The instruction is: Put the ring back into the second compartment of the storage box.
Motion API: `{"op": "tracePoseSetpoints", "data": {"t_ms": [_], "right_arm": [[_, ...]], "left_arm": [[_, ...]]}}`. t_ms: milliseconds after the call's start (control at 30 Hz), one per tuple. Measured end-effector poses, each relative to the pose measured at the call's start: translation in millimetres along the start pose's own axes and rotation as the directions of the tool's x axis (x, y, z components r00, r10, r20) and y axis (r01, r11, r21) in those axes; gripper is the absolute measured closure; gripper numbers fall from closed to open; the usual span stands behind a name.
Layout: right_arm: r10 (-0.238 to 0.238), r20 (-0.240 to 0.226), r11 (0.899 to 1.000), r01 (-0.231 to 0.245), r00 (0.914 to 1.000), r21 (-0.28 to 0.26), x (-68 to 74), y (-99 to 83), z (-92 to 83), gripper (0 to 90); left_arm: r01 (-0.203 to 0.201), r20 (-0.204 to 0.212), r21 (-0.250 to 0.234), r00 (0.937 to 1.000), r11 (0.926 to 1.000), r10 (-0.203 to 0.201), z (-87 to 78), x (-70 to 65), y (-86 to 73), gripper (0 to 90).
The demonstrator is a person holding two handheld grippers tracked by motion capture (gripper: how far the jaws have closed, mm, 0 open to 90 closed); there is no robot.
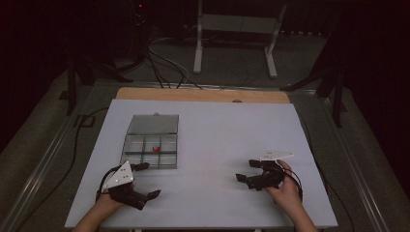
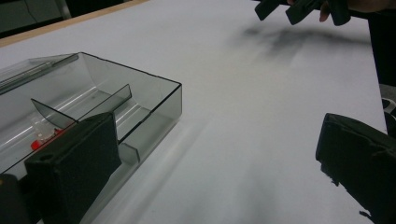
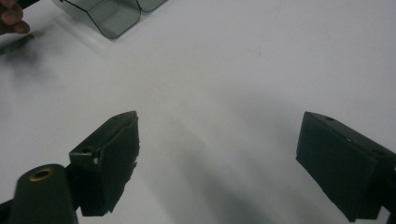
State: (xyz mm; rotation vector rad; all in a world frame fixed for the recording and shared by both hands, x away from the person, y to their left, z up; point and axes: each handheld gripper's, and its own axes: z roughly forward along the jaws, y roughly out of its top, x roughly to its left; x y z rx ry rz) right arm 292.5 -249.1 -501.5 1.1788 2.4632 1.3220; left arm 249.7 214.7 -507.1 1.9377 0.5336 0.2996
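Box (image 1: pixel 152 141) first, since it is the biggest item in play: a clear smoky plastic organiser with dividers, sitting left of centre on the white table (image 1: pixel 217 145), its lid (image 1: pixel 153 124) folded back flat behind it so the compartments lie open from above. One of the middle compartments holds a small red piece (image 1: pixel 156 149), also glimpsed through the wall in the left gripper view (a red base with something pale on top, too blurred to make out further). Next in size come the two tools. The left gripper (image 1: pixel 145 181) sits just in front of the box's near left corner, one jaw almost against the wall, jaws spread wide with nothing between them, which looks like a waiting stance close to the compartments. The right gripper (image 1: pixel 247 170) is over bare table well to the right of the box, pointed back toward it, its jaws likewise wide apart and empty; in its own view the box's rounded corner (image 3: pixel 114 18) lies far ahead. Judging by that aim, the right tool is probably lining up for the box, with the red piece the likely target.
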Motion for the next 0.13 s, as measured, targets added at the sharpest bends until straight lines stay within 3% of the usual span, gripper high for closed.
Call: {"op": "tracePoseSetpoints", "data": {"t_ms": [133], "right_arm": [[0.000, 0.002, 1.000, 0.000, 1.0000, 0.002, -1.2, -0.8, -0.2, 12.7]], "left_arm": [[-0.001, -0.001, 0.003, 1.0000, 1.0000, 0.001, 0.4, -0.2, 0.0, 0.8]]}}
